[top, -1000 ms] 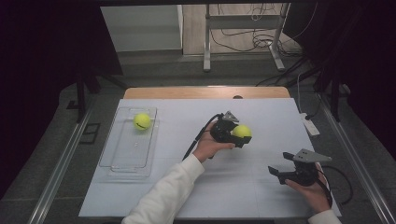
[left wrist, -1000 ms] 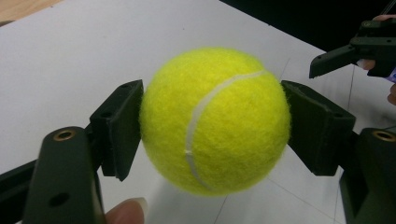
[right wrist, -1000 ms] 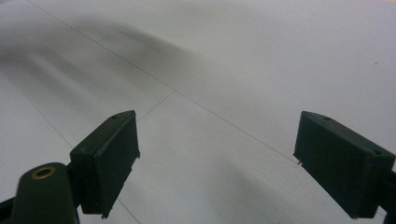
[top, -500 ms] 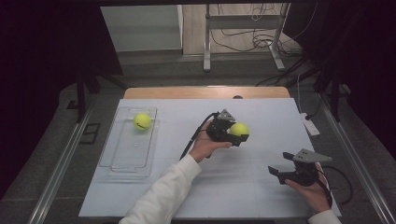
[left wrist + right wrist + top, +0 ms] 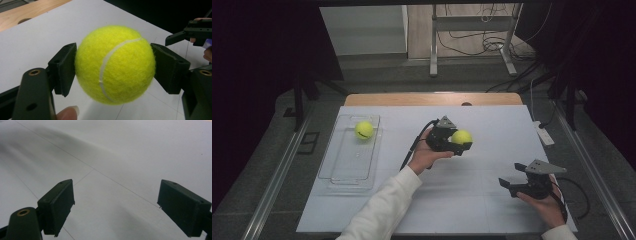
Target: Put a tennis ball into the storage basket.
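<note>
A: Two tennis balls by our count. One, the held ball, sits just right of centre in the high view, clamped in the left gripper. The other, the tray ball, lies in the far end of the clear tray at mid-left.

B: Agreed. One tray, two grippers, two hands. What do we lose?

A: In the high view the underside of the held ball is hidden by the gripper body, so we cannot tell there whether it clears the white table. In the left gripper view the held ball has the table showing below it, so we read it as lifted. A fingertip is cut off at that frame's bottom edge.

B: The tray's walls are hard to trace, being clear plastic. The left hand covers the gripper's handle. At lower right the right hand is cut by the frame edge.

A: Jaw state: left gripper pads press both sides of the ball. Right gripper stands wide; in its own view the right gripper has nothing between its pads, bare table beyond.

B: Heading?

A: A ball has no long axis. Its white seam curves from upper right to lower centre in the left gripper view. The left gripper points toward the right of the high view.
</note>
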Motion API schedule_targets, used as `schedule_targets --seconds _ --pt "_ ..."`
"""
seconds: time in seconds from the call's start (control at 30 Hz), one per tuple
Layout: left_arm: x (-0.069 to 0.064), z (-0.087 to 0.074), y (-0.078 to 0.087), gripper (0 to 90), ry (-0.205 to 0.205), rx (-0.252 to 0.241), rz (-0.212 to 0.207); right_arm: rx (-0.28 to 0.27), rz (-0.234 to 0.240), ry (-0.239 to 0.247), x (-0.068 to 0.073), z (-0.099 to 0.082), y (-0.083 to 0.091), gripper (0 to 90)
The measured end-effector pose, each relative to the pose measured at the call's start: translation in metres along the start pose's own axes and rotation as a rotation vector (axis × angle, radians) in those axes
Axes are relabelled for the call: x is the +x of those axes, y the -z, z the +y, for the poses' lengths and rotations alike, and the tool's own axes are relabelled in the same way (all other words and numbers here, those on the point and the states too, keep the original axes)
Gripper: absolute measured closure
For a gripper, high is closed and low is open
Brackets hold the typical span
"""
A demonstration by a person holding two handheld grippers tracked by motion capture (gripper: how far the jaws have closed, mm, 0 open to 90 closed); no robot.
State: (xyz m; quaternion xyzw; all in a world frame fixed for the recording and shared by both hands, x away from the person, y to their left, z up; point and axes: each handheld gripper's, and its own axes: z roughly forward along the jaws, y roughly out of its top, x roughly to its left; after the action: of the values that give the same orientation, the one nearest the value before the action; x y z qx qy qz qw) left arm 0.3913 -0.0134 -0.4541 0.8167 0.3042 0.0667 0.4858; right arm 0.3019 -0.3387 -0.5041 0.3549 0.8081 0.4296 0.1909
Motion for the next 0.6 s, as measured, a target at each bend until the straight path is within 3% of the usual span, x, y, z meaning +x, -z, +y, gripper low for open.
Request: schedule_targets --seconds 0.6 --pt "0.006 -0.002 0.021 26.8 0.012 -0.040 0.024 0.001 0.001 0.002 0.000 0.000 -0.001 14.1"
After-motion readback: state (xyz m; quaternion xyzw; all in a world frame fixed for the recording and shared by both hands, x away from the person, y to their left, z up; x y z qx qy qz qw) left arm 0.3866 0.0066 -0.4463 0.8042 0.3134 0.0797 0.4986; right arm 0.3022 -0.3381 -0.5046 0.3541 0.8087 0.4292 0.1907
